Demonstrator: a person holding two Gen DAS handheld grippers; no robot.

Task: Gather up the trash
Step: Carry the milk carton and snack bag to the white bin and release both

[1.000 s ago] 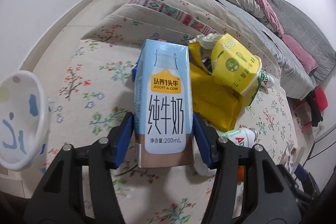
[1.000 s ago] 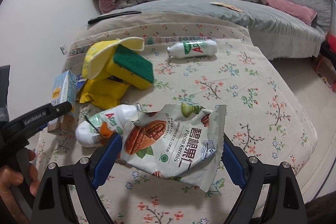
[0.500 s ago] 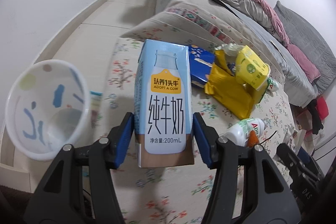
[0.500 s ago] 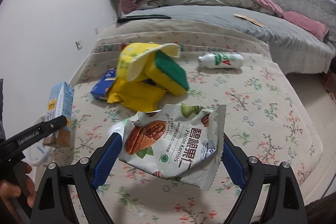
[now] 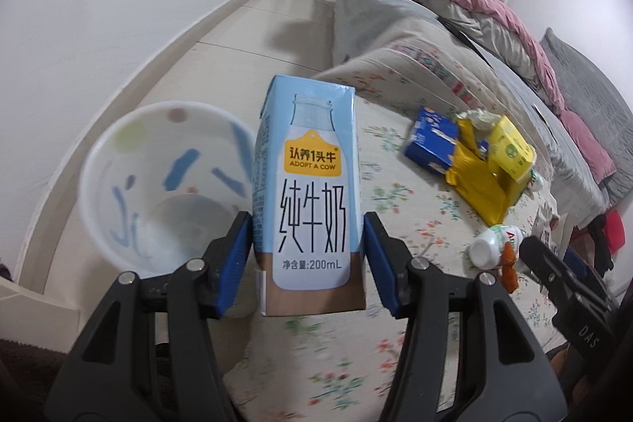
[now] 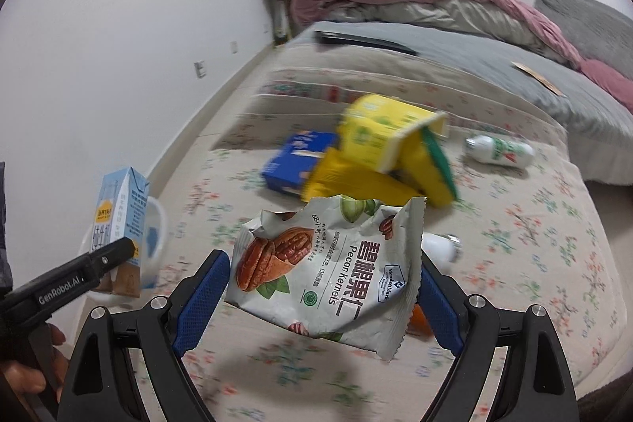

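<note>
My left gripper [image 5: 307,262] is shut on an upright light-blue milk carton [image 5: 310,192], held just right of a white bin [image 5: 158,192] with blue marks, its mouth facing me. In the right wrist view the same milk carton [image 6: 118,212] and bin [image 6: 156,244] appear at the left edge. My right gripper [image 6: 320,299] is shut on a crumpled pecan kernels bag [image 6: 332,271], held above the flowered bedspread [image 6: 534,244].
On the bedspread lie a blue box [image 6: 296,161], a yellow wrapper [image 6: 356,184], a yellow carton with a green sponge [image 6: 395,133], and two small white bottles [image 6: 498,151] [image 5: 494,248]. A pink and grey duvet [image 6: 435,2] lies behind. A wall and bare floor [image 5: 237,38] are on the left.
Both grippers have swung left with their loads. The white bin has come from the left edge to beside the milk carton, and the pile of rubbish has shifted right in both views.
</note>
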